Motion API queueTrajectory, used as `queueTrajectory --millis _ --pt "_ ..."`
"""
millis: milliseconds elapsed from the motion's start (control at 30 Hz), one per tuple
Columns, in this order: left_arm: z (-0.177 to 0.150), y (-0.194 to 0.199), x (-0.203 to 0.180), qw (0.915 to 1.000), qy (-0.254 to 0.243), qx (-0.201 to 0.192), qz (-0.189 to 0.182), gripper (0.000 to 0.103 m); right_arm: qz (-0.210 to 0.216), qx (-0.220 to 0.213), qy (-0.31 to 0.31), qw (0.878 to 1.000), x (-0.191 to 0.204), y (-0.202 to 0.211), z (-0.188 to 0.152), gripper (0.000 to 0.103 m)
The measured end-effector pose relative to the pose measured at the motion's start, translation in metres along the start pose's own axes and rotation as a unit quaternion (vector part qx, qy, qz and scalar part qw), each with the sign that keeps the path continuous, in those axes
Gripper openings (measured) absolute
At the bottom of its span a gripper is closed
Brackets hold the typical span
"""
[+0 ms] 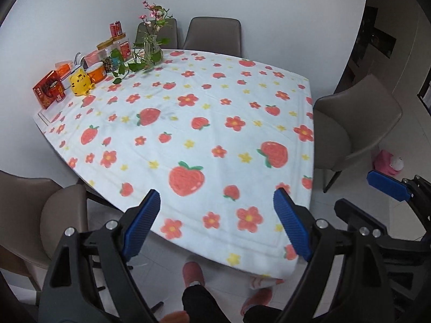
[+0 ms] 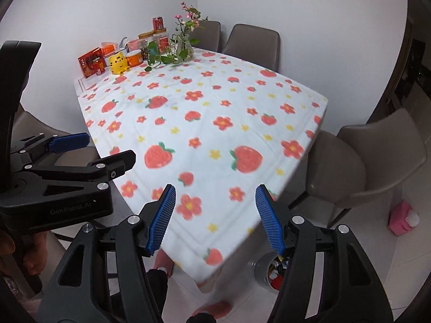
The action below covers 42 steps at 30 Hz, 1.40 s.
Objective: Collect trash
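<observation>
Overhead, both released: left gripper (image 1: 216,200), right gripper (image 2: 215,196) empty, "GenRobot" on casing, red box (image 1: 49,91) label perhaps unreadable

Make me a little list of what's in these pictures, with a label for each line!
table: white cloth printed with strawberries and flowers
far corner: red drink can, yellow cat figure, glass vase of pink flowers
floor: round bin with trash inside
left gripper: open, empty
right gripper: open, empty

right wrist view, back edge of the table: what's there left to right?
red box → yellow cat figure → orange bowl → glass vase with flowers. The jars and can behind them overlap, so I left those out.
</observation>
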<state>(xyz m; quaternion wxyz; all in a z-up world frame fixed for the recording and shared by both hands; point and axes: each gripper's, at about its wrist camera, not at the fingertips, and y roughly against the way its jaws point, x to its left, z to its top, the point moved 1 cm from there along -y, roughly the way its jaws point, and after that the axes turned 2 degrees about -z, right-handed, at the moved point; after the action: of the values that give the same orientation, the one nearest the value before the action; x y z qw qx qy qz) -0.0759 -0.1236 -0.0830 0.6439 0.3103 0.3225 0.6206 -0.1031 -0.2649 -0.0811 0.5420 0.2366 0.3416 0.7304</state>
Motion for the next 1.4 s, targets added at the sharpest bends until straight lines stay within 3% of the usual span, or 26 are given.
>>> queueTrajectory --millis 267,500,933,1400 --pt "0.047 -0.003 0.089 0.9998 -0.014 -0.004 0.013 0.087 -0.016 -0.01 -0.051 0.999 0.059 -0.026 0.055 0.062" --pt "0.067 -0.001 0.128 0.9999 -0.003 0.0 0.014 0.087 -0.016 -0.011 -0.043 0.999 0.094 -0.038 0.084 0.062" --pt "0.069 -0.002 0.129 0.9953 0.082 0.012 0.05 0.089 0.006 -0.012 0.021 1.0 0.089 -0.05 0.114 0.062" --pt "0.07 -0.003 0.104 0.9867 0.131 0.017 0.094 0.09 0.04 -0.005 0.043 0.998 0.056 -0.051 0.113 0.063"
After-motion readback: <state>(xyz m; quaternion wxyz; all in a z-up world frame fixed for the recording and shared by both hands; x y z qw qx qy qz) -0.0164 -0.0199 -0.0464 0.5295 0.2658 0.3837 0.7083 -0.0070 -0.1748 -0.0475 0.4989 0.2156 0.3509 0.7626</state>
